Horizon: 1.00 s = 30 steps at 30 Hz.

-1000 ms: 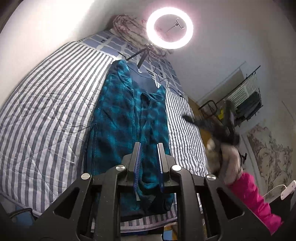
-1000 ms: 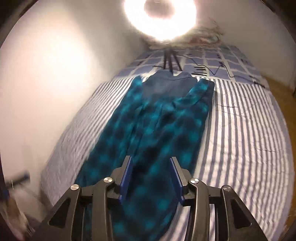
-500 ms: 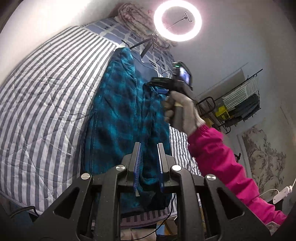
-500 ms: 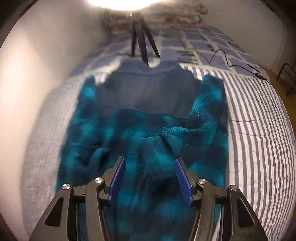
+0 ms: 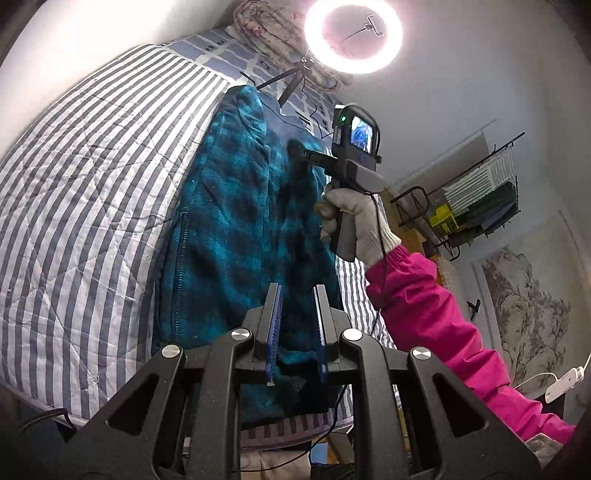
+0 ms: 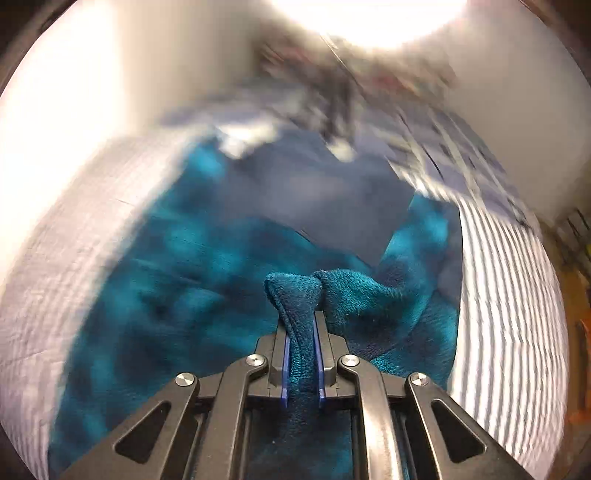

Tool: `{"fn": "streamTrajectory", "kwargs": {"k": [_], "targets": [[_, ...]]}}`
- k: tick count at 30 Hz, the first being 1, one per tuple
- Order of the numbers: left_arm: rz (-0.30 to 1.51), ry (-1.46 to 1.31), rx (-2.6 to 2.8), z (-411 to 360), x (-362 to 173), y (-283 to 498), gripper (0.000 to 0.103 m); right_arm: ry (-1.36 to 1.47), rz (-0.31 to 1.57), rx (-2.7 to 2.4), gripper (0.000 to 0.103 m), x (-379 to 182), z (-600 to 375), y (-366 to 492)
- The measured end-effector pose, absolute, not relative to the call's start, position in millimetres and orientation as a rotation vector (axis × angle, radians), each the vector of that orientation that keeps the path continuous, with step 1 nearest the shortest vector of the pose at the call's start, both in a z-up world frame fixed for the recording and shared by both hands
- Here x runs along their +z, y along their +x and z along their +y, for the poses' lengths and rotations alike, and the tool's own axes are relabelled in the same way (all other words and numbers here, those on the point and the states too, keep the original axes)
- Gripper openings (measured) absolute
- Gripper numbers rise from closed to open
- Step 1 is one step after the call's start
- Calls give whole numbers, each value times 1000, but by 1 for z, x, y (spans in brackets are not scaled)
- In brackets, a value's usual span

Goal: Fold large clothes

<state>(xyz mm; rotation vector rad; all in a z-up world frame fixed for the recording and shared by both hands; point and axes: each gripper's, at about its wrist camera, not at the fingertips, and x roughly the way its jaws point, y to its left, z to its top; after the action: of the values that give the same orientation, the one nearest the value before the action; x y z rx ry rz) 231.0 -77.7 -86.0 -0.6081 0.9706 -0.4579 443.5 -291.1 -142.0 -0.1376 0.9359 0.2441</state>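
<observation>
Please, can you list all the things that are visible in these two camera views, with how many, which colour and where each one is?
fleece garment: one, teal and dark check, spread lengthwise on the bed
striped quilt: one, grey and white, covering the bed
ring light: one, glowing white, on a black tripod at the far end of the bed
rolled blanket: one, pinkish pattern, at the far end of the bed
wire rack: one, black, by the wall right of the bed
wall hanging: one, pale with a drawn landscape, on the right wall
left tool: one, black with blue pads, open above the garment's near end
right tool: one, black with blue pads, shut on a fold of garment
gloved hand: one, white glove and pink sleeve, holding the right tool
</observation>
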Motion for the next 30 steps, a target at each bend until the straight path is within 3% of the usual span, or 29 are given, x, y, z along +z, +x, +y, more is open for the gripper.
{"fn": "streamTrajectory", "kwargs": {"k": [8,12,15,19,24,26,30], "targets": [[985,-590,-458,-86,-90,233,14,-131,1025,175,9,-192,-294,470],[979,-579,-453,-85,-88,232,14,79,1042,284,27,-183,-319,472],[965,-565,-445,-83,-85,229,14,228,995,347,32,-153,-341,453],[956,-531,-442,-78,-80,221,14,379,924,410,33,-98,-382,398],[984,-541,-438,-68,-86,214,15,346,906,418,33,-50,-404,308],[990,-529,-430,-64,-89,212,24,322,915,420,33,-47,-406,273],[1006,-508,-393,-58,-101,207,24,282,1010,444,33,-70,-390,208]]}}
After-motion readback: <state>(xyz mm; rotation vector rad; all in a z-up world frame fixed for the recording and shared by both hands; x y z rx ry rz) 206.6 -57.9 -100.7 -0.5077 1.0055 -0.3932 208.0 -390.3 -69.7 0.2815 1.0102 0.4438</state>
